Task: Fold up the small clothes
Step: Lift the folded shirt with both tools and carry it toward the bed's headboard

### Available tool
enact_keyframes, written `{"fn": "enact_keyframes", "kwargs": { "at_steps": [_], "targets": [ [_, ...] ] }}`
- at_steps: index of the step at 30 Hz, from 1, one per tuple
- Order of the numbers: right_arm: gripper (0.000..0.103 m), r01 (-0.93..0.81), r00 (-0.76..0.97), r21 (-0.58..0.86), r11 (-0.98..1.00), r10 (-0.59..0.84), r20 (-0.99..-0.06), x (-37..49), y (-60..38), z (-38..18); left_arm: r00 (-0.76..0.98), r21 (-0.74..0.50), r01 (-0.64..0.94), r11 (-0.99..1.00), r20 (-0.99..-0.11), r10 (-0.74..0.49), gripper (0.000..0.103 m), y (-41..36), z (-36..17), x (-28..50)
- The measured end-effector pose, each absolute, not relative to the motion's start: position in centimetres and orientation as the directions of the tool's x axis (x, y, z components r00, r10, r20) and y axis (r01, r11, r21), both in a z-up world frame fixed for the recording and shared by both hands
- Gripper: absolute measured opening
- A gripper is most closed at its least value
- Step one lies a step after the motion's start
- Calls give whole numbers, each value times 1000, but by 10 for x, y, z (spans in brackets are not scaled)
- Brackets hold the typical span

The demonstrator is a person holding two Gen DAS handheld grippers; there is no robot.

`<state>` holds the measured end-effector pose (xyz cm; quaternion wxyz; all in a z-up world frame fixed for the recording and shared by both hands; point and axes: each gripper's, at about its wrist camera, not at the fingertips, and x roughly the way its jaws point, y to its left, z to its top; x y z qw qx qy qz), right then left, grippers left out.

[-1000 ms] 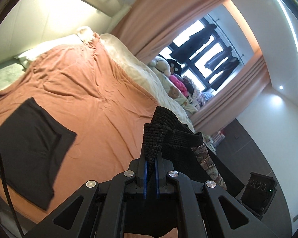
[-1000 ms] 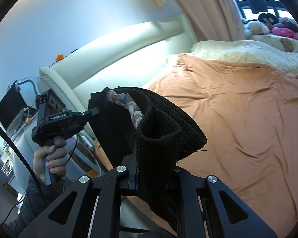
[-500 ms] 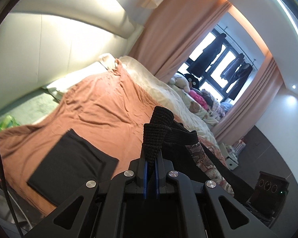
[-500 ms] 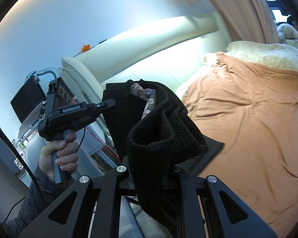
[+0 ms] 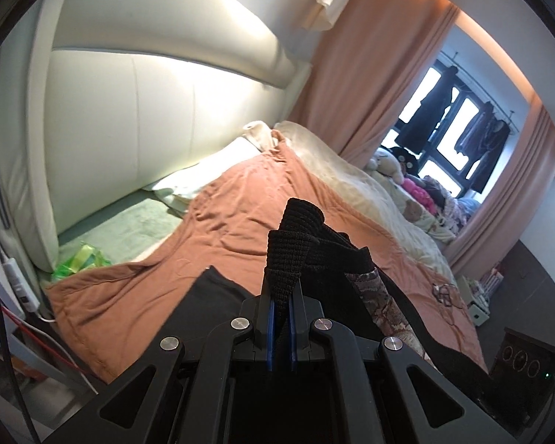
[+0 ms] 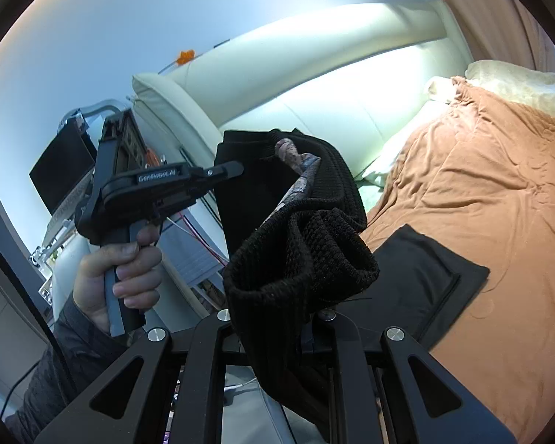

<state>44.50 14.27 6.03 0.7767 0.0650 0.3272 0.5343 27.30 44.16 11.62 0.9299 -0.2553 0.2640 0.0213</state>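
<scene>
Both grippers have swung toward the headboard [image 5: 159, 111]. Left gripper [image 5: 281, 296] and right gripper [image 6: 277, 318] each pinch the black knit garment [image 6: 314, 229], hanging above the orange bedspread [image 5: 240, 222] near folded black shorts [image 6: 418, 281]. Likely carrying stage; next, lay it flat.

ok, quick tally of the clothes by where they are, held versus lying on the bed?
Held between both grippers: 1, black knit garment, left gripper, right gripper.
Flat on the orange bedspread: 1, black folded cloth.
Total: 2
</scene>
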Motion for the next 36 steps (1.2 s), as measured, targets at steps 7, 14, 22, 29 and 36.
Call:
{"fn": "enact_keyframes", "kwargs": {
  "at_steps": [7,14,22,29,36],
  "targets": [
    [9,-779,191,458,428,858,-477,484,157,41,831,-409,-230,883,-554,-41,5,464,90,296],
    [9,-765,203,454,457,840,-504,529,154,22,822,-415,-259,872,-569,-27,5,478,62,336],
    [9,-731,207,484,481,832,-514,572,153,-10,795,-404,-263,877,-605,-40,5,477,25,401],
    [9,-691,182,542,478,841,-509,606,156,-48,748,-361,-283,889,-663,-31,5,474,-14,452],
    [12,-581,189,634,510,842,-504,658,156,-91,692,-319,-326,890,-722,-5,5,476,-57,493]
  ]
}}
